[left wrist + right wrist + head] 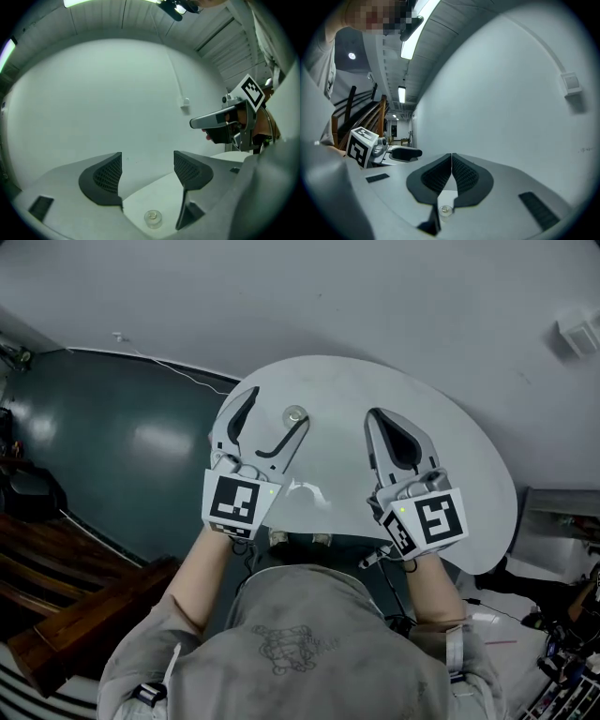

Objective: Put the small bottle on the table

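Note:
A small clear bottle (295, 414) stands upright on the white round table (469, 456). My left gripper (279, 406) is open around it, and the bottle is close to the tip of the right-hand jaw without being pressed. In the left gripper view the bottle (153, 218) sits low between the wide-apart pads of the left gripper (147, 161). My right gripper (375, 418) hovers over the table to the right, shut with nothing in it. In its own view, the right gripper (451, 157) has its pads together. A small clear round thing (446, 210) shows below them; I cannot tell what it is.
A pale wall (117, 93) with a small box (185, 101) and a cable rises right behind the table. Dark green floor (112, 446) and wooden steps (56, 559) lie to the left. Cables and clutter (562, 652) lie at the lower right.

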The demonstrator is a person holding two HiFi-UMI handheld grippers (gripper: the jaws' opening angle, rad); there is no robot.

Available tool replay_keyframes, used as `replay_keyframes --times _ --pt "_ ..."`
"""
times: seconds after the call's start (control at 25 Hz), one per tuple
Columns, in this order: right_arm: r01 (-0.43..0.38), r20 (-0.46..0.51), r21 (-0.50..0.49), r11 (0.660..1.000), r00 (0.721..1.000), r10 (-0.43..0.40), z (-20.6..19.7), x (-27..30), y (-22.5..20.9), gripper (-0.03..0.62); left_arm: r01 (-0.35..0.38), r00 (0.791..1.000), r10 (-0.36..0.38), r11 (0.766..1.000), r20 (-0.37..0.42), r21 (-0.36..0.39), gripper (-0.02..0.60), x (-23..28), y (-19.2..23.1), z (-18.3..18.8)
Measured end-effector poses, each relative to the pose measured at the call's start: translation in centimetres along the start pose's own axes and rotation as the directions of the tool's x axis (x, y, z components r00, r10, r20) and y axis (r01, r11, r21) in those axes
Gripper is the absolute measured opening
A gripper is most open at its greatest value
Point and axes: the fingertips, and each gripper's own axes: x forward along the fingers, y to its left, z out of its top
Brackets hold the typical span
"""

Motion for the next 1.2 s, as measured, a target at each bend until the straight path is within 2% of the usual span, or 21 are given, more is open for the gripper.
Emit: replay_keyframes --times 0.2,0.44,0.64,0.8,1.04,1.2 --pt "0.029 -0.045 0.008 1.0 0.999 -0.028 -3.0 1.8 -1.4 0.029 0.038 0.999 -0.037 0.999 -0.035 0.017 0.333 3.7 -0.6 -4.5" --pt "0.04 -0.089 0.038 0.998 0.995 -0.037 -6.6 3.2 -2.3 0.029 0.059 0.988 -0.057 0.998 -0.14 0.008 0.336 8.3 -0.9 -12.3" --pt "0.063 -0.147 0.033 0.997 0.988 -0.057 -10.2 4.0 -3.5 0.029 0.094 0.961 -0.123 0.988 -0.25 -0.122 0.337 11.2 -1.7 -19.8" --pt "0.08 -0.189 0.049 0.996 0.979 -0.069 -12.7 3.8 -4.0 0.029 0.061 0.94 -0.092 0.993 -0.328 -0.104 0.341 12.3 -1.9 -24.4" --pt "0.103 -0.23 0.085 0.991 0.97 -0.081 -16.2 3.0 -4.4 0.029 0.006 0.936 -0.042 0.995 -0.35 -0.104 0.344 13.2 -1.7 -27.5" --pt "0.127 -0.281 0.039 0.991 0.953 -0.111 -18.8 2.4 -4.5 0.029 0.002 0.935 -0.04 0.994 -0.353 -0.108 0.343 13.9 -1.7 -28.8"
